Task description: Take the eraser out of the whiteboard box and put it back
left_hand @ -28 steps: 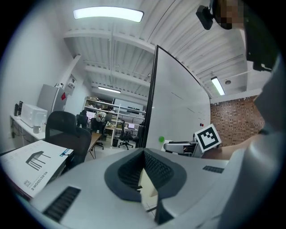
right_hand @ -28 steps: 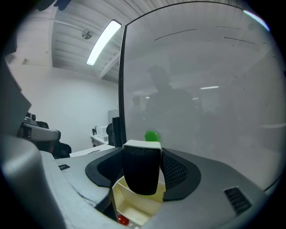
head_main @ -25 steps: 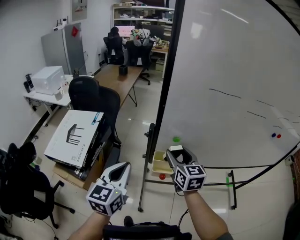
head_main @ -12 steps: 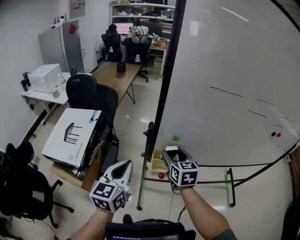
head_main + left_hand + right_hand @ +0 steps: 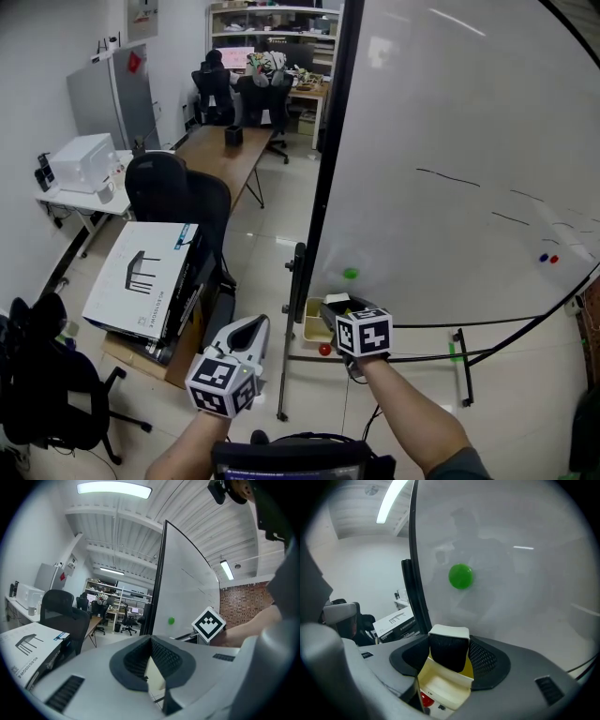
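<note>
My right gripper (image 5: 337, 307) (image 5: 449, 645) is shut on the eraser (image 5: 449, 649), a white-backed block with black felt, whose white top (image 5: 338, 299) peeks past the marker cube. It hangs just above the cream whiteboard box (image 5: 313, 325) (image 5: 440, 688) at the foot of the whiteboard (image 5: 450, 141), by its black left frame. My left gripper (image 5: 251, 330) (image 5: 151, 641) hovers lower left, away from the board, with its jaws together and nothing between them.
A green magnet (image 5: 351, 274) (image 5: 461, 576) sticks on the board above the box. A red round piece (image 5: 324, 351) sits below the box. The board's stand post (image 5: 288, 347) rises between my grippers. A flat carton (image 5: 141, 277) and office chairs (image 5: 178, 192) are at the left.
My right gripper has drifted slightly left with the eraser, closer over the cream box. The left gripper stays about where it was.
</note>
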### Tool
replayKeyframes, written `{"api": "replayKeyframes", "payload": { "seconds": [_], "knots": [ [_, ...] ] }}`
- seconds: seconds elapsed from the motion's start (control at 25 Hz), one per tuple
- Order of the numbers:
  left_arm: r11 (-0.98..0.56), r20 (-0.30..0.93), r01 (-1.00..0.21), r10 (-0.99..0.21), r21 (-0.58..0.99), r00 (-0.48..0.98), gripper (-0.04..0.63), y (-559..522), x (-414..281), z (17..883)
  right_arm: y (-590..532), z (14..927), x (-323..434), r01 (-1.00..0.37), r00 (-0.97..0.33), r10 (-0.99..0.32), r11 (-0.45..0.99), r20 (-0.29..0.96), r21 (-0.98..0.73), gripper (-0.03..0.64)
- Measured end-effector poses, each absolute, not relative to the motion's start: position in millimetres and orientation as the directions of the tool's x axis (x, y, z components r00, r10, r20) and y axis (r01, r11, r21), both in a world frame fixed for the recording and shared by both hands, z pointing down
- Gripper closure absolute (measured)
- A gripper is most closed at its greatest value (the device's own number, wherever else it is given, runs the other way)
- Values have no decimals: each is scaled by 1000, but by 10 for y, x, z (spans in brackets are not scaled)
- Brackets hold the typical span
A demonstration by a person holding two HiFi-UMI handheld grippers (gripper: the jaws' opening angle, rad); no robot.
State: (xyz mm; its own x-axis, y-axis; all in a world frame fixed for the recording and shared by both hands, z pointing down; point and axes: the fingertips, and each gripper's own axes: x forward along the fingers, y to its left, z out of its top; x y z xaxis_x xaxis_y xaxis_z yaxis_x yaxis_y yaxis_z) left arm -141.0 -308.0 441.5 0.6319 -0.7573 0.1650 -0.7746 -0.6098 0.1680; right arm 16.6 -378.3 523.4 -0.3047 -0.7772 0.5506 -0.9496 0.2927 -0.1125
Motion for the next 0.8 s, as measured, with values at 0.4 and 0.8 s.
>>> {"api": "replayKeyframes", "payload": {
  "seconds": [0.4, 0.8],
  "knots": [
    [-635, 169, -752, -733, 173, 658, 566, -3101, -1420, 4459, -3818, 5538, 143, -955, -282, -684, 268, 673, -128, 334],
    [-658, 172, -726, -706, 198, 687, 566, -3138, -1367, 4529, -3839, 5613, 109, -946, -309, -591, 272, 745, -176, 336]
  ]
}}
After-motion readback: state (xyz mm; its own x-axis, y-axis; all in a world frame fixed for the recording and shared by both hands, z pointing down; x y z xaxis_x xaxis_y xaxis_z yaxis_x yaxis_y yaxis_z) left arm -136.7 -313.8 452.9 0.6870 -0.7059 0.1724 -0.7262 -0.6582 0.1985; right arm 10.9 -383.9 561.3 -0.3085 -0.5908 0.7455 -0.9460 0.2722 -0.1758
